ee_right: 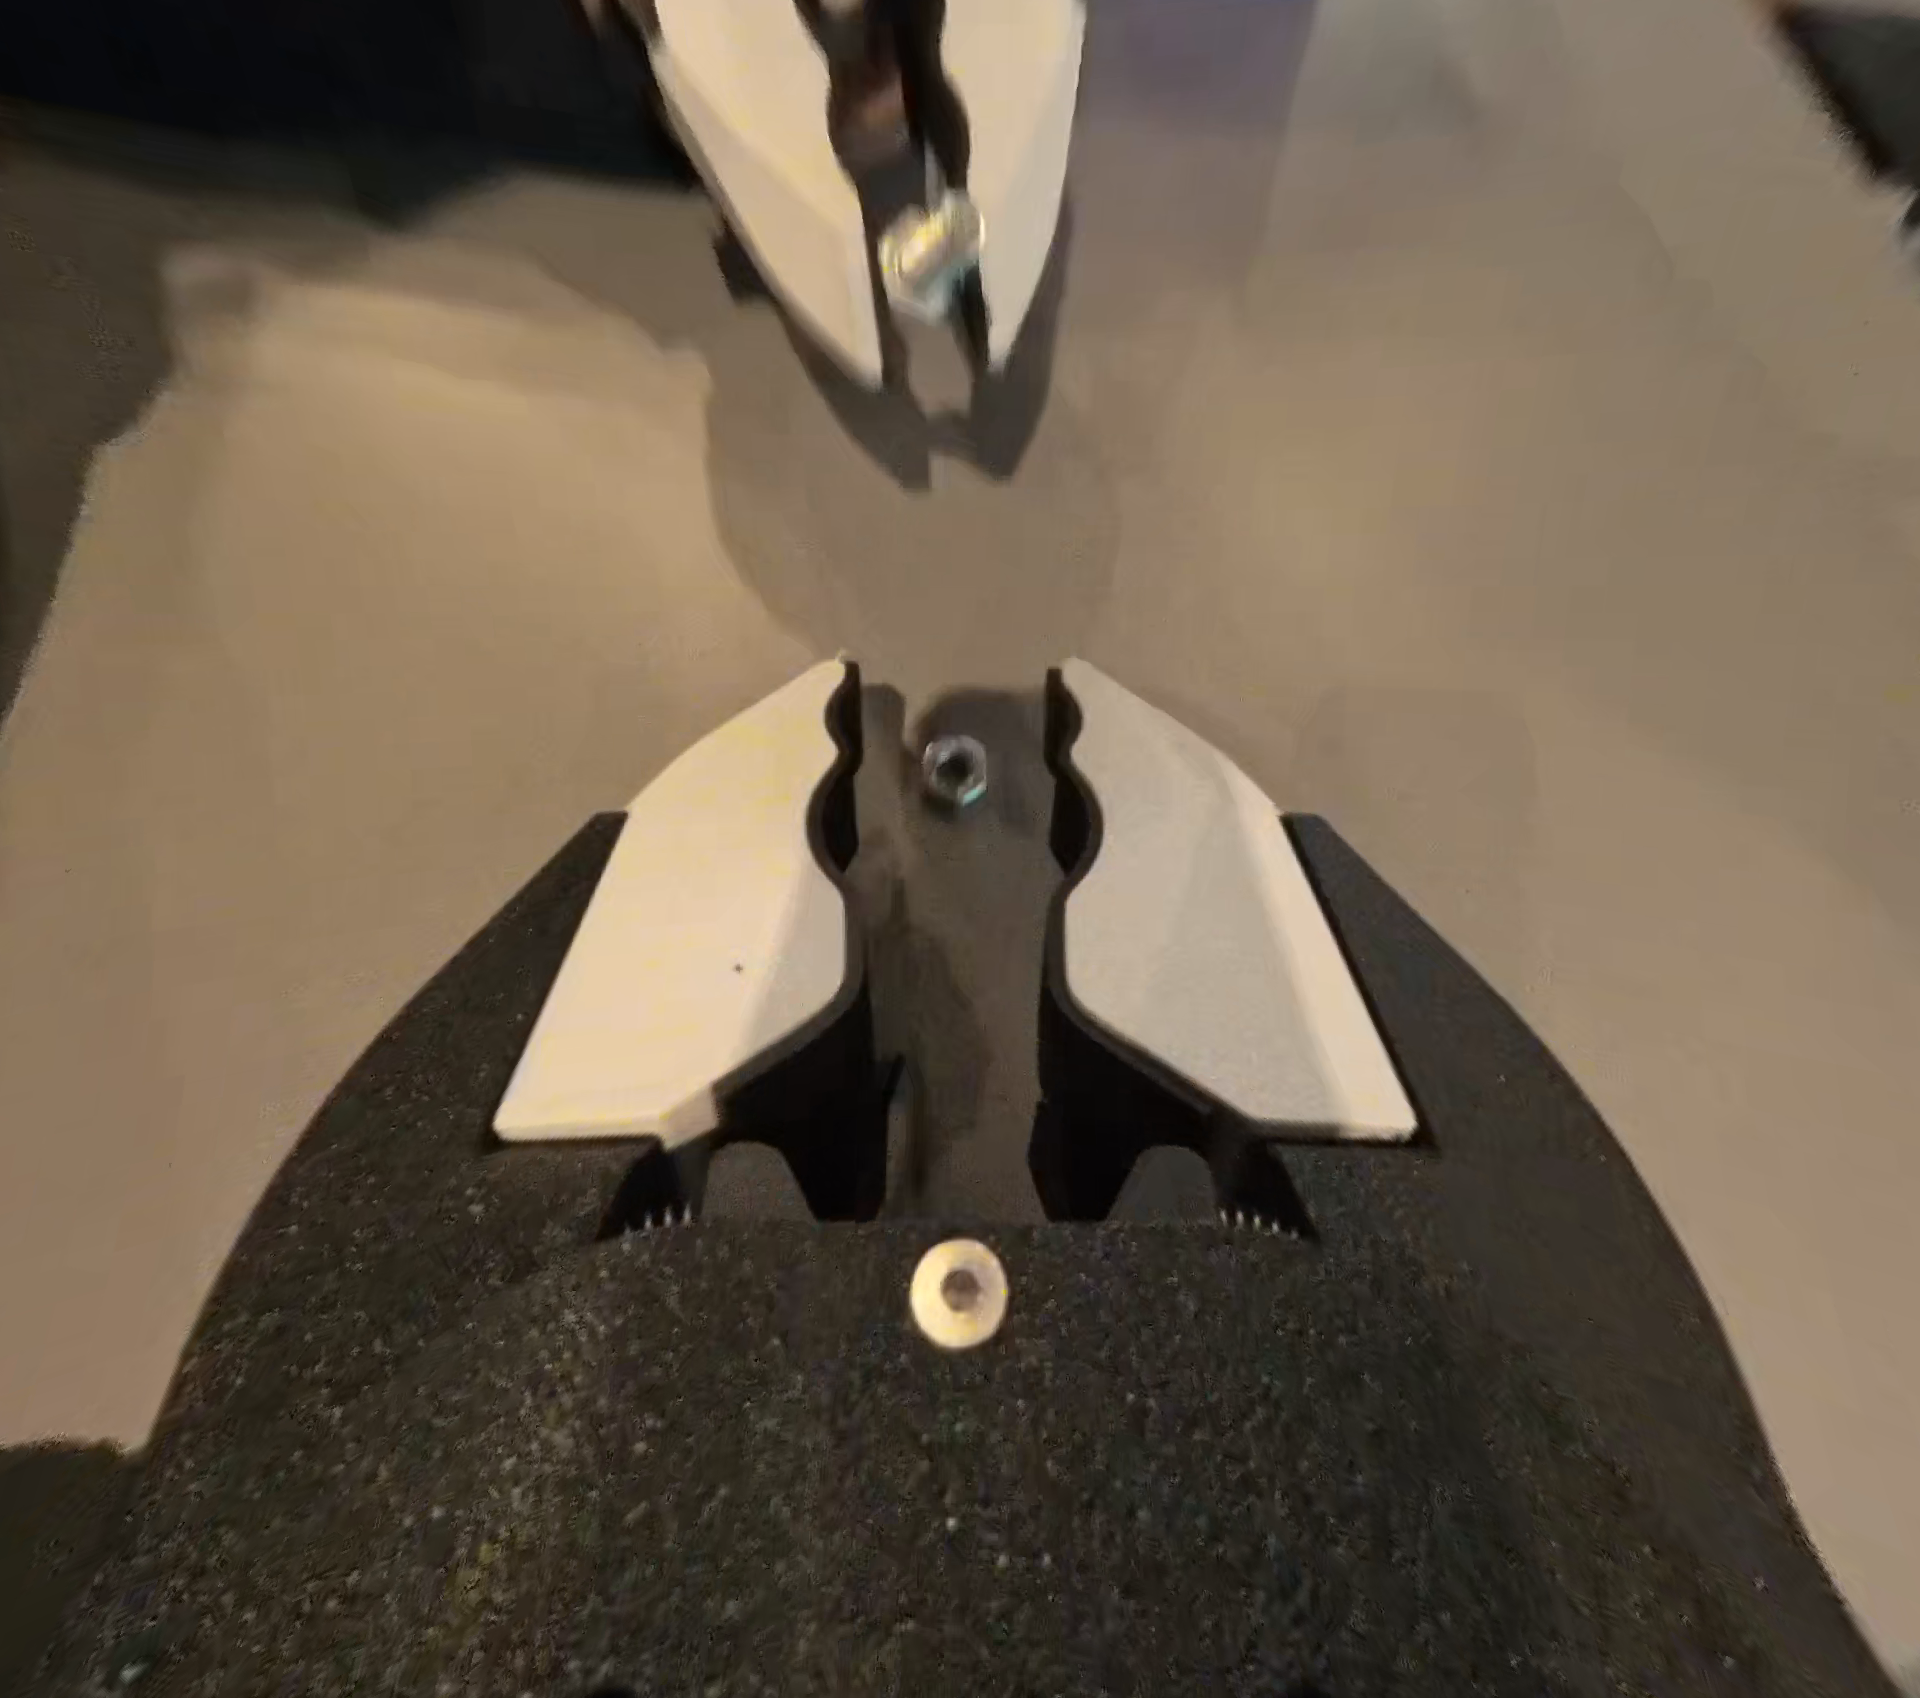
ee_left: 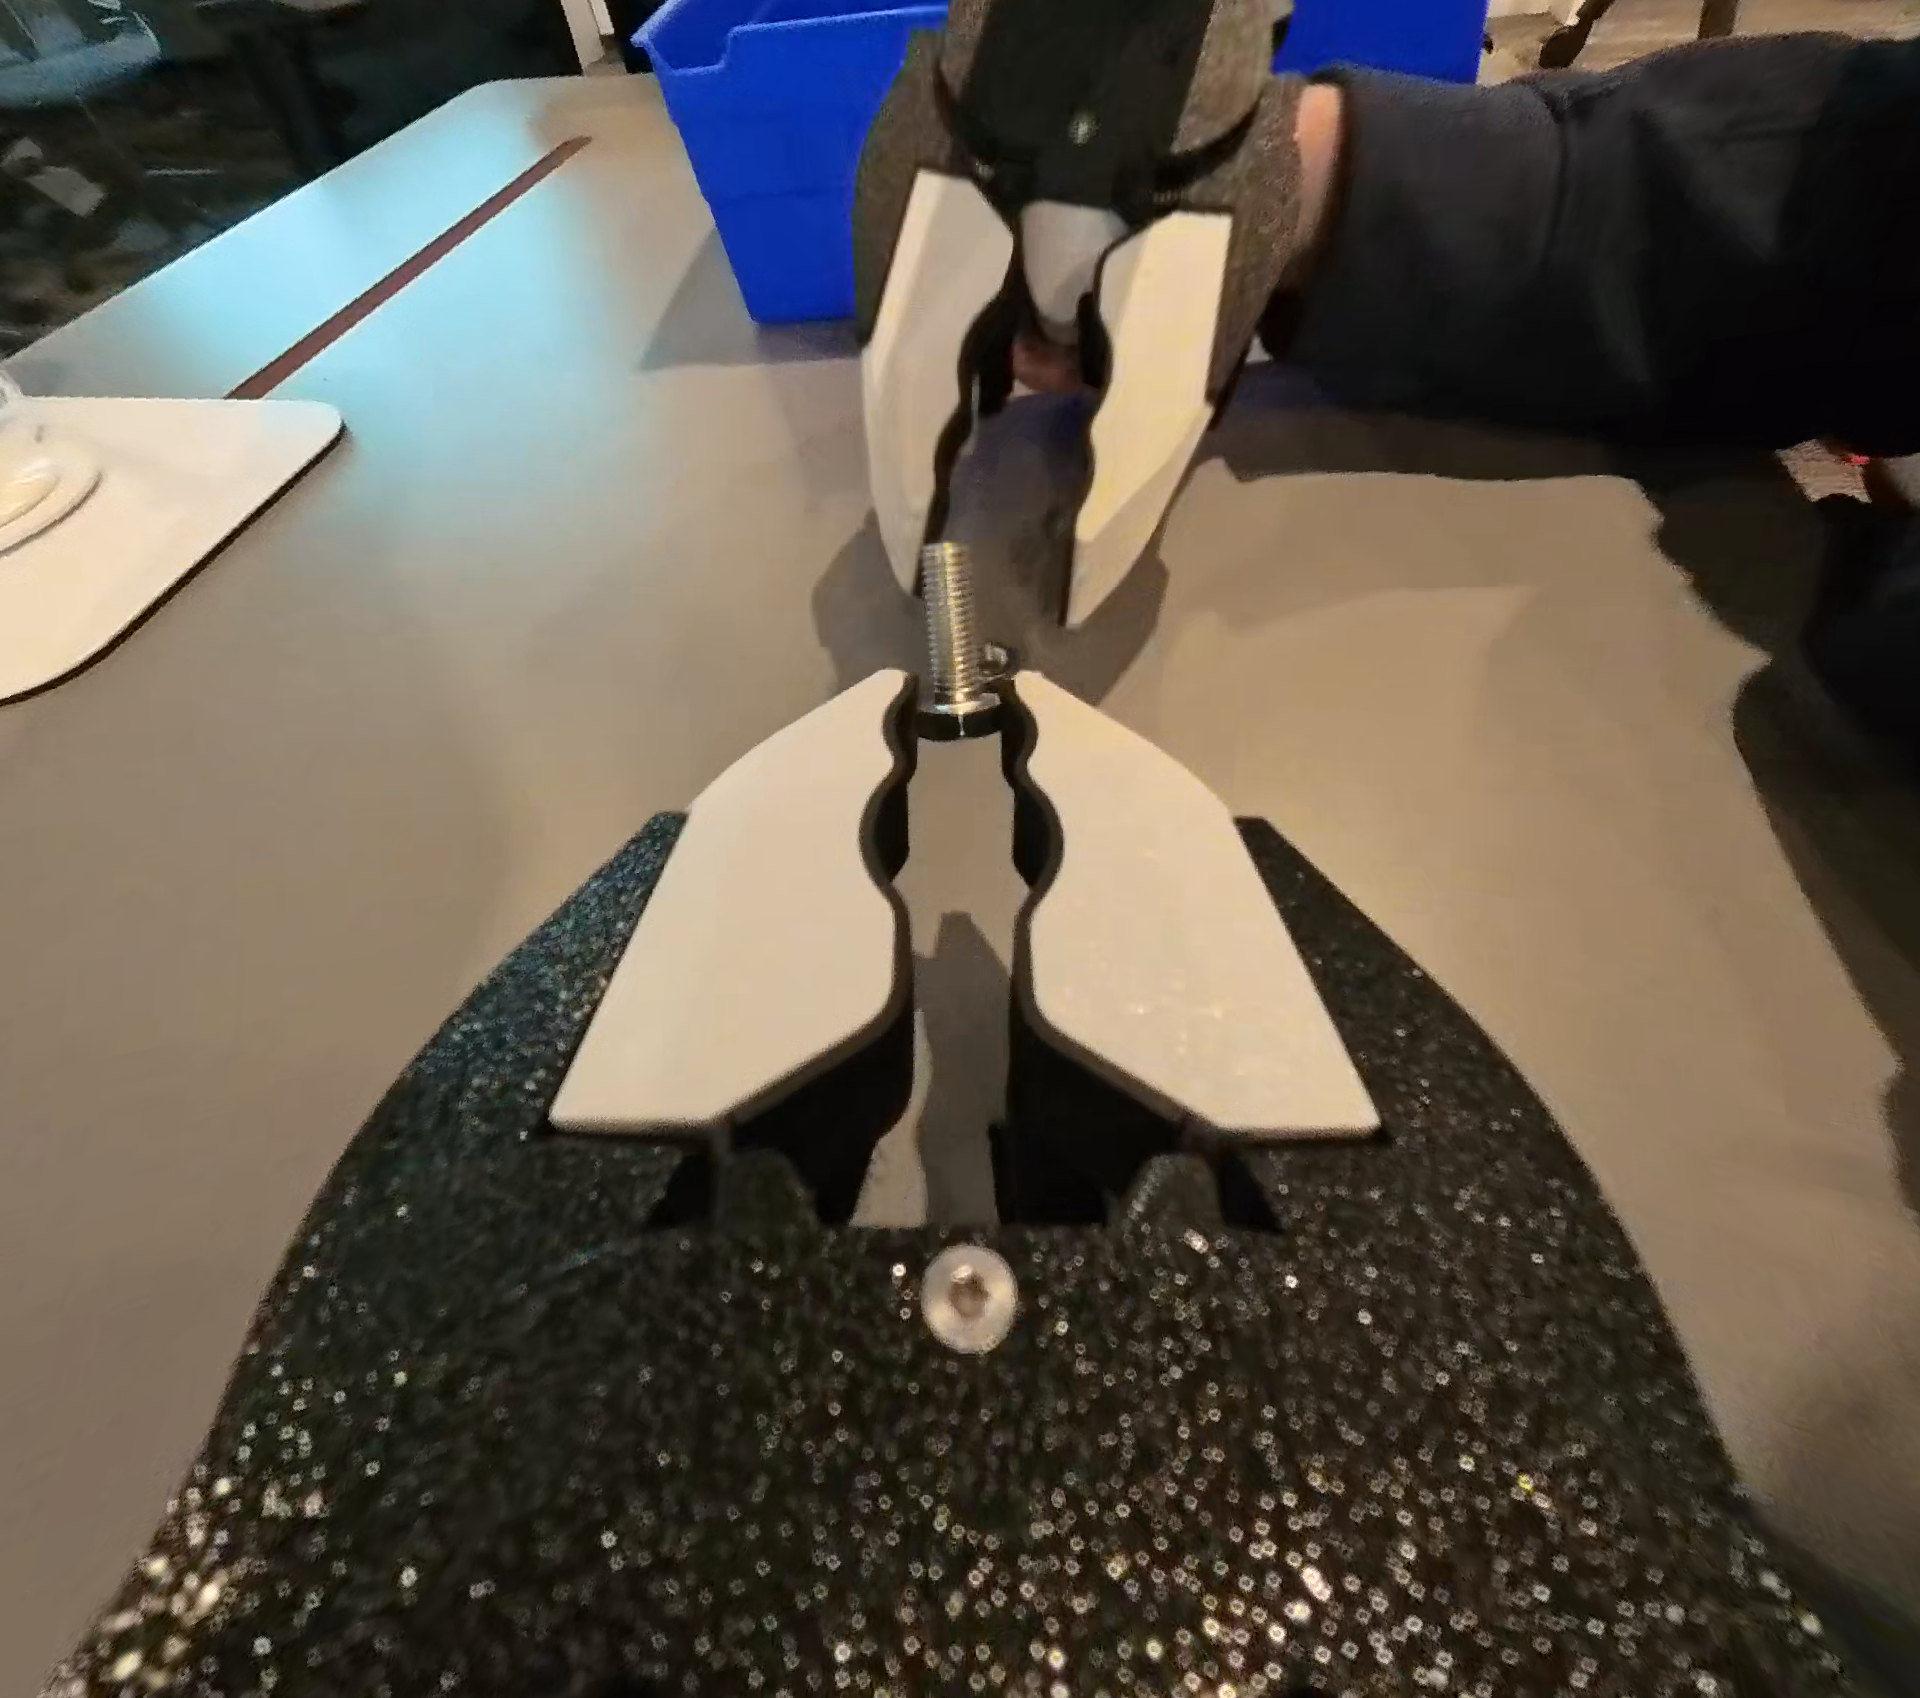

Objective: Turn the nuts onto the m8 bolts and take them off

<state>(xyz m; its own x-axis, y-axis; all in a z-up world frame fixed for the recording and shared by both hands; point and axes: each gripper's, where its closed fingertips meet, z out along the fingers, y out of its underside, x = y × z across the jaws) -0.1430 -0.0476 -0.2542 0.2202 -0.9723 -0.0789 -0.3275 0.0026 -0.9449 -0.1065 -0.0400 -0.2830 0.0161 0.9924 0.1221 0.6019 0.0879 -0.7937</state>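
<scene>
Nut (ee_right: 957,772) lies flat on the bench (ee_right: 1455,609), bore up, between the right gripper (ee_right: 954,682) fingers, which stand apart and clear of it. Bolt (ee_left: 948,632) upright, head clamped in the left gripper (ee_left: 961,692), thread bare. Nut sits just beside the bolt's foot; right gripper nearer.

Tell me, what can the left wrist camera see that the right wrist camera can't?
Only the left view shows the blue bins, a white mat, a person's dark sleeve, and the bolt's threads sticking up from the left tongs, which grip its head.

Only the right view clearly shows the nut lying flat between the open right tongs, with gaps on both sides.

Both show the grey table, both tongs and the bolt.
</scene>
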